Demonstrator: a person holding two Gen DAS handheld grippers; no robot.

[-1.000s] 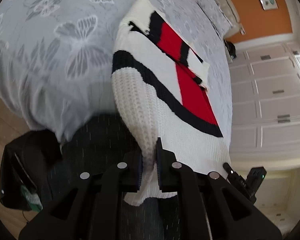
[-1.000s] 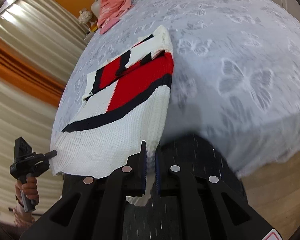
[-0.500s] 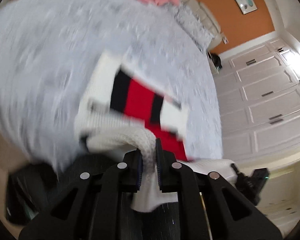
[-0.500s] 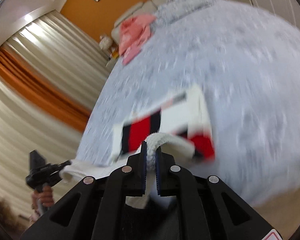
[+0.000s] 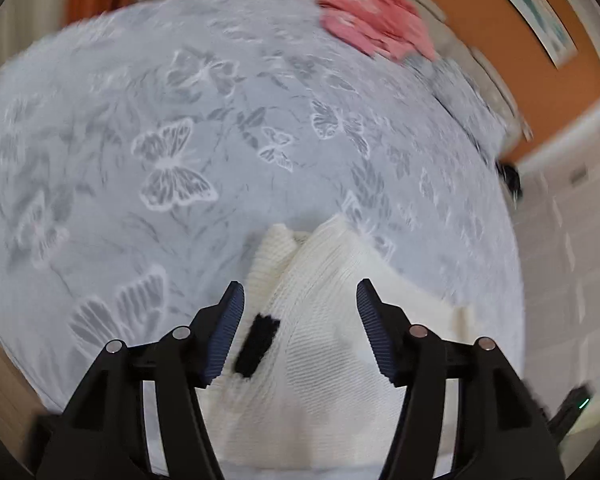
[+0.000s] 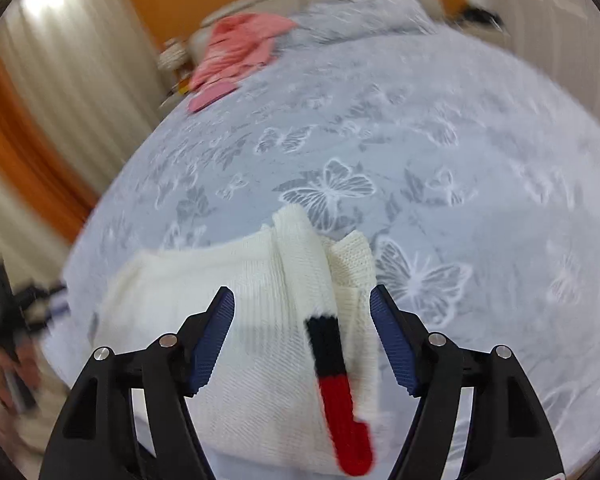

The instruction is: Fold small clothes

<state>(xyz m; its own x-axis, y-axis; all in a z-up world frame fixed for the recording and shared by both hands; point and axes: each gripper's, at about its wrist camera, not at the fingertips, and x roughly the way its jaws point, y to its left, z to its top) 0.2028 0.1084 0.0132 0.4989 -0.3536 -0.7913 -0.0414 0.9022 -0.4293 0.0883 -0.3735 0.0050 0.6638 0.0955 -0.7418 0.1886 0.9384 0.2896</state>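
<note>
A white knit sweater (image 5: 324, 320) with black and red bands lies folded over on the grey butterfly bedspread (image 5: 160, 140). In the left wrist view my left gripper (image 5: 300, 300) hovers over its folded edge, jaws opening, the pads clear of the knit. A small black patch shows near the left pad. In the right wrist view the same sweater (image 6: 240, 300) lies under my right gripper (image 6: 302, 304), whose jaws are also opening with nothing pressed between them. A black and red strip peeks out along the fold there. The sweater's lower part is hidden behind the grippers.
A pink garment (image 5: 376, 28) (image 6: 240, 48) lies at the far end of the bed by grey pillows (image 6: 364, 12) and an orange wall. Curtains hang at the left in the right wrist view. White cupboard doors (image 5: 580, 260) stand to the right.
Both grippers carried the sweater's hem forward over the garment and let it go; their jaws went from shut on the knit to apart. The red front is now covered by the fold.
</note>
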